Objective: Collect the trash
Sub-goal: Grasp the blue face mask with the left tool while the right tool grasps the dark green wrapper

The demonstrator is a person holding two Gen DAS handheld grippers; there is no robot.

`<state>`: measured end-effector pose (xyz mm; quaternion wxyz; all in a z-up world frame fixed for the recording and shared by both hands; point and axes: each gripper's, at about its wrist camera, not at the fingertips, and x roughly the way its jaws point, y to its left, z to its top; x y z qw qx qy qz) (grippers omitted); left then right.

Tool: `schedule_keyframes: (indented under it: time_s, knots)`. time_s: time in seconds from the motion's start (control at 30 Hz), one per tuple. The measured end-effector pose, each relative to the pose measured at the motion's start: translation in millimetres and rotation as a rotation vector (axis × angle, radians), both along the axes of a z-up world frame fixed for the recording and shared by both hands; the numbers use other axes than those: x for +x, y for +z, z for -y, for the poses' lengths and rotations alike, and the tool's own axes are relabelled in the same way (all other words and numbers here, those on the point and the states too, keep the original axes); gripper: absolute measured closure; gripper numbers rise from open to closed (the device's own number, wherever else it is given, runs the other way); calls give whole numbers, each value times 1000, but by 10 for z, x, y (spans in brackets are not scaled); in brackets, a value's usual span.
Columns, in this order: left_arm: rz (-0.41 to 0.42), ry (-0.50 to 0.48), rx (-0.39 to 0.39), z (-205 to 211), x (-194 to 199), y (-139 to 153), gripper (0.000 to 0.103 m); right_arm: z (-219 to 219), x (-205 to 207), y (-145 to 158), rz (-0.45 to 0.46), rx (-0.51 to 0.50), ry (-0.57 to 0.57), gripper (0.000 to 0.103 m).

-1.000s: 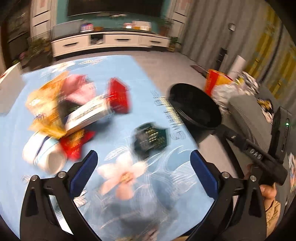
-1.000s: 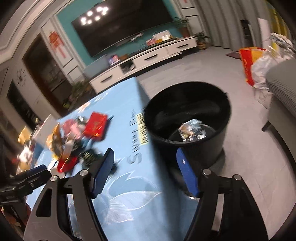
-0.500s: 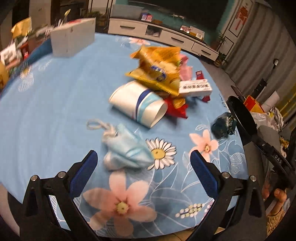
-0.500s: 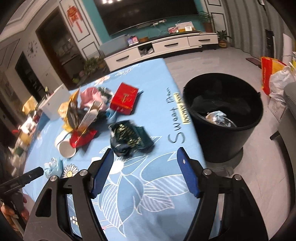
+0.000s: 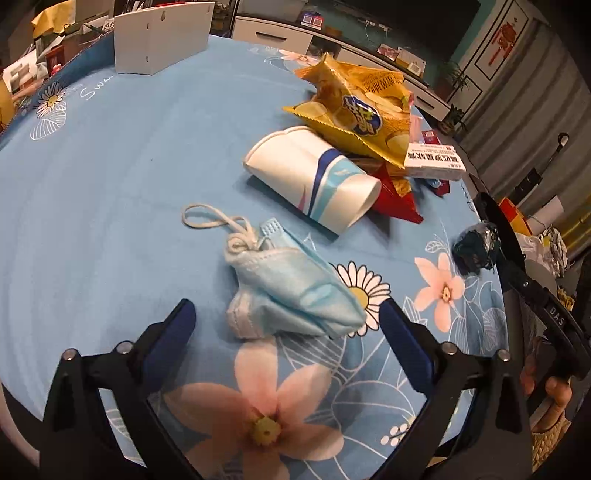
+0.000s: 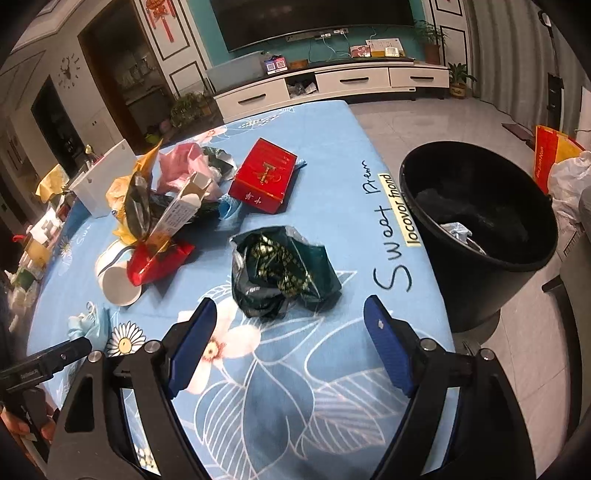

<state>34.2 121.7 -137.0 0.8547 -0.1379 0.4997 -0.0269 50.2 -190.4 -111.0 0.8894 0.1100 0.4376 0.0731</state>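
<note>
Left gripper (image 5: pixel 284 332): fingers spread wide, holding nothing.
Face mask (image 5: pixel 291 291): crumpled on the tablecloth (image 5: pixel 110 177), lying between the left fingertips.
Right gripper (image 6: pixel 291 332): jaws apart, empty.
Green wrapper (image 6: pixel 280 277): just ahead of the right fingertips.
Black bin (image 6: pixel 480 229): beside the table's edge.

A home living room: wall television (image 6: pixel 310 18) above a white media cabinet (image 6: pixel 332 83).
</note>
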Motion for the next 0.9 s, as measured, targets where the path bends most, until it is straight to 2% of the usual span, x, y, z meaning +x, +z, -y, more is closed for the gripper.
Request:
schedule_keyframes:
  time_s: [0.07,0.13,0.2,0.33,0.4,0.53,0.63,0.73,0.9]
  knots:
    - [-5,6,-8,-34,34,-14,41,-20,61,-11,4,-7,7,23]
    - [-12,5,-26,-50,53,-38,48,-47,147,-24,13,-12,13,23]
    - [-17,6,-27,-41,70,-62,66,-69,217,-38,16,-18,12,23]
    - [-3,0,-42,-68,58,-14,84,-115,343,-87,15,-31,16,23]
    - [14,-6,-50,-58,53,55,85,-130,358,-100,13,-30,26,25]
    - [55,-21,-53,-17,50,217,85,-166,344,-136,8,-37,46,51]
    - [78,-36,-53,39,36,313,85,-153,311,-111,15,-29,51,60]
    - [97,-56,-50,99,35,404,85,-90,248,-51,32,12,49,67]
    - [132,-102,-43,254,55,549,85,55,77,122,82,56,27,70]
